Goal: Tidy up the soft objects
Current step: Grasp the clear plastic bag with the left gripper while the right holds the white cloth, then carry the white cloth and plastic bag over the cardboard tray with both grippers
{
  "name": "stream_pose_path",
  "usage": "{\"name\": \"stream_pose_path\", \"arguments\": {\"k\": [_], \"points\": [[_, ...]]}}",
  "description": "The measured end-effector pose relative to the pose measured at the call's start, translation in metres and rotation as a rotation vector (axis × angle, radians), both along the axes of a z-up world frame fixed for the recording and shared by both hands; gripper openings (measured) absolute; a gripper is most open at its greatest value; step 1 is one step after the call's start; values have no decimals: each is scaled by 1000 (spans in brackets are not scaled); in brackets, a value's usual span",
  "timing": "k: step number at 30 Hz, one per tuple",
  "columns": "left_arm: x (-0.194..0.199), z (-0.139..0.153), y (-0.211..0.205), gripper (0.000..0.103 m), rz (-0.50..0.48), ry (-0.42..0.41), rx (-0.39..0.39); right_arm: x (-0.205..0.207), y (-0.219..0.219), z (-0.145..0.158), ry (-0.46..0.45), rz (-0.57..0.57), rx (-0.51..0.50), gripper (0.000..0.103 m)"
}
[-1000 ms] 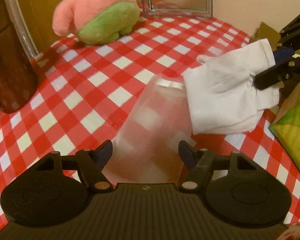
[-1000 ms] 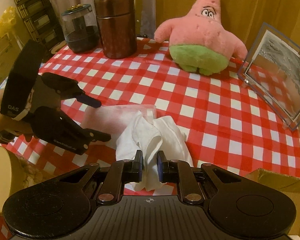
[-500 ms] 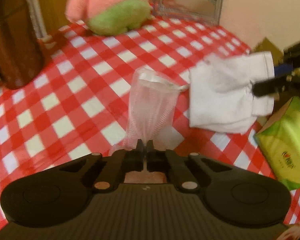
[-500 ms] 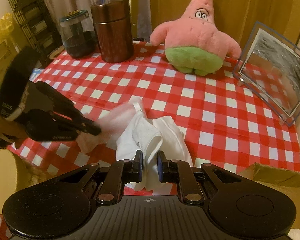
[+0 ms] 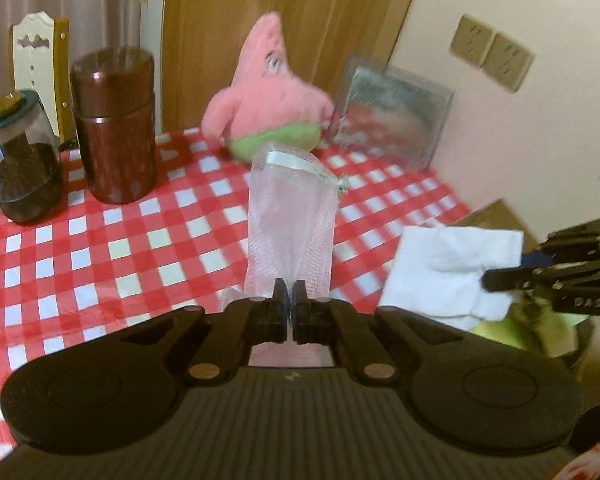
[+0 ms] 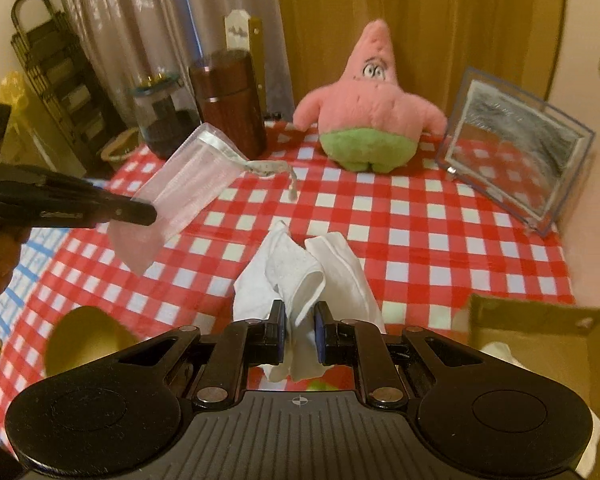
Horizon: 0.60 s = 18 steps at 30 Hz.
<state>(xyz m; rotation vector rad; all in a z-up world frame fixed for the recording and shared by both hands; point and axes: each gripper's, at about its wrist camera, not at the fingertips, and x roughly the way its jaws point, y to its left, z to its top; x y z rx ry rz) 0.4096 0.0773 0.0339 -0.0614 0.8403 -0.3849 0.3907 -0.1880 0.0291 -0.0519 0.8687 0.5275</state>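
My left gripper (image 5: 290, 307) is shut on a sheer pink mesh pouch (image 5: 292, 216) with a white ribbon drawstring and holds it up off the table. In the right wrist view the left gripper (image 6: 148, 213) shows at the left with the pouch (image 6: 184, 184) lifted at a slant. My right gripper (image 6: 299, 332) is shut on a bundle of white socks (image 6: 300, 276) and holds it above the table. The socks (image 5: 452, 268) and right gripper (image 5: 496, 280) show at the right of the left wrist view.
A red-and-white checked tablecloth (image 6: 420, 232) covers the table. At the back stand a pink star plush (image 6: 368, 108), a brown canister (image 6: 228, 100), a dark glass jar (image 6: 164, 120) and a clear picture frame (image 6: 516, 148). A cardboard box (image 6: 540, 328) is at the right, a round yellow container (image 6: 88, 336) at the left.
My left gripper closed on the mesh pouch and lifted it off the table, tilting upward. My right gripper kept hold of the socks and rose slightly.
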Motion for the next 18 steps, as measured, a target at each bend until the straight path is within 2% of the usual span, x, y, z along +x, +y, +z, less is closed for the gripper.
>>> {"name": "stream_pose_path", "arguments": {"k": [9,18], "points": [[-78,51,-38,1,2,-70,-75,-71,-32,50,-81,-60,58,15],[-146,45,-76,0,23,-51,-171,-141,-76,61,-92,-167,164,15]]}}
